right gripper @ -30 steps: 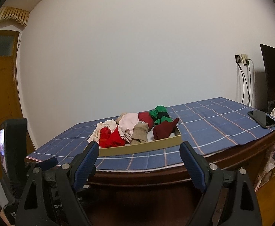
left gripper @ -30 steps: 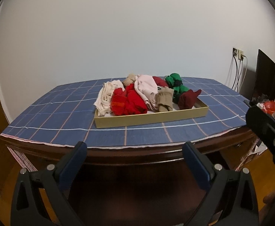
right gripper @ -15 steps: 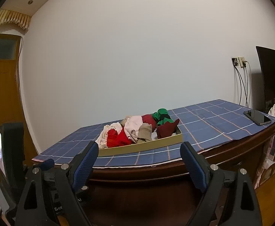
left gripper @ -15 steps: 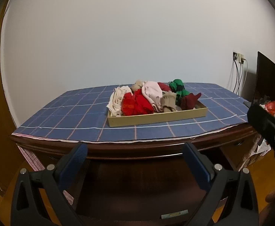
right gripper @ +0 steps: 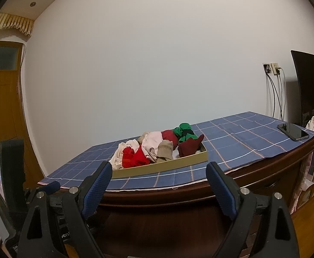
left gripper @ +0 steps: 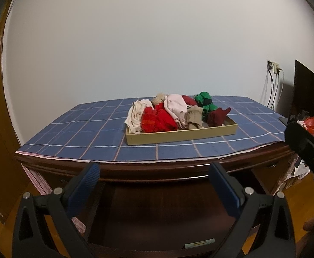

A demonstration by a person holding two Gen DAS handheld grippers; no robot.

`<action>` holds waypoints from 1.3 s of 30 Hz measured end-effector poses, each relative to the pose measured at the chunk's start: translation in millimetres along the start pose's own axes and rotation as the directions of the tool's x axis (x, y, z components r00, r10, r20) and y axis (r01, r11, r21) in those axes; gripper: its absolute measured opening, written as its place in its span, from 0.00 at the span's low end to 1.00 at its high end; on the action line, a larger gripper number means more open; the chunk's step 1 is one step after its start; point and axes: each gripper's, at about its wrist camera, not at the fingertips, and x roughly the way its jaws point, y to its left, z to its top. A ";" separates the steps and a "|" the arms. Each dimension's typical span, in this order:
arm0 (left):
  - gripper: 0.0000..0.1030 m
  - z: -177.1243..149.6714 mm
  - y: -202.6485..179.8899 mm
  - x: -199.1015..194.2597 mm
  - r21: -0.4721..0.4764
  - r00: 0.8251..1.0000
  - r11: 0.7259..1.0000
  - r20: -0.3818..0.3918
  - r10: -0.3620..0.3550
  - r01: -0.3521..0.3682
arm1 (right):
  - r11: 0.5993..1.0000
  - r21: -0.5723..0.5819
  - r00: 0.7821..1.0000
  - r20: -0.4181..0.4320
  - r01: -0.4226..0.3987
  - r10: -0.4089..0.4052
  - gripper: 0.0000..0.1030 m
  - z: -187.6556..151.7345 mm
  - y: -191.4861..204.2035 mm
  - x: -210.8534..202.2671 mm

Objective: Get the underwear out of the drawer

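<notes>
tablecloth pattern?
Tablecloth: navy with a pink and white grid. Clearest in the left wrist view.

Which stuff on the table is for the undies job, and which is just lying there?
For the job:
shallow tan cardboard drawer tray
bright red underwear
pale pink underwear
green underwear

Just lying about:
black smartphone
dark flat screen
blue checked tablecloth

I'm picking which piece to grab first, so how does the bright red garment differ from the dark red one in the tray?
The bright red garment is a vivid scarlet, the dark red garment a deep maroon. The bright one lies near the tray's left end, the dark one near its right. The bright one forms the bigger heap. Both are crumpled and rest inside the tray.
</notes>
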 end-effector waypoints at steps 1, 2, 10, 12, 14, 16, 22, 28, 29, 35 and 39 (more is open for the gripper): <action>0.99 0.2 0.5 -0.3 -0.001 1.000 1.000 0.000 0.000 0.000 | 1.000 -0.001 1.000 -0.001 -0.001 0.001 0.88 0.0 0.1 0.2; 0.99 0.5 0.9 -0.8 -0.002 1.000 1.000 0.001 0.000 0.000 | 1.000 -0.001 1.000 -0.002 -0.001 0.001 0.88 0.3 0.0 0.2; 0.99 0.7 3.0 -0.8 -0.005 1.000 1.000 0.001 0.002 -0.002 | 1.000 -0.005 1.000 0.003 -0.004 0.004 0.88 1.8 1.7 -0.6; 0.99 1.4 2.6 -0.9 -0.004 1.000 1.000 0.005 0.003 -0.003 | 1.000 -0.007 1.000 0.003 -0.004 0.004 0.88 2.3 2.2 -0.3; 0.99 1.6 3.3 -1.3 -0.003 1.000 1.000 0.006 0.004 -0.004 | 1.000 -0.007 1.000 0.001 -0.004 0.004 0.88 2.2 2.8 0.4; 0.99 1.5 3.2 -1.7 -0.004 1.000 1.000 0.005 0.004 -0.004 | 1.000 -0.006 1.000 0.001 -0.006 0.006 0.88 2.5 3.4 0.3; 0.99 1.5 3.0 -1.5 -0.003 1.000 1.000 0.005 0.005 -0.005 | 1.000 -0.013 1.000 0.008 -0.007 0.007 0.88 2.5 5.1 -2.4; 0.99 1.8 2.9 -1.8 -0.006 1.000 1.000 0.005 0.004 -0.004 | 1.000 -0.009 1.000 0.008 -0.008 0.008 0.88 2.3 4.8 -3.1; 0.99 1.6 2.6 -2.2 -0.007 1.000 1.000 0.005 0.004 -0.004 | 1.000 -0.009 1.000 0.009 -0.008 0.008 0.88 2.3 4.8 -3.1; 0.99 2.3 5.9 -5.8 -0.022 1.000 1.000 0.023 0.010 -0.010 | 1.000 -0.011 1.000 0.013 -0.010 0.010 0.88 2.8 5.1 -4.9; 0.99 3.6 6.9 -8.1 -0.024 0.999 0.999 0.043 0.023 -0.022 | 1.000 -0.009 1.000 0.016 -0.010 0.010 0.88 3.2 4.9 -5.6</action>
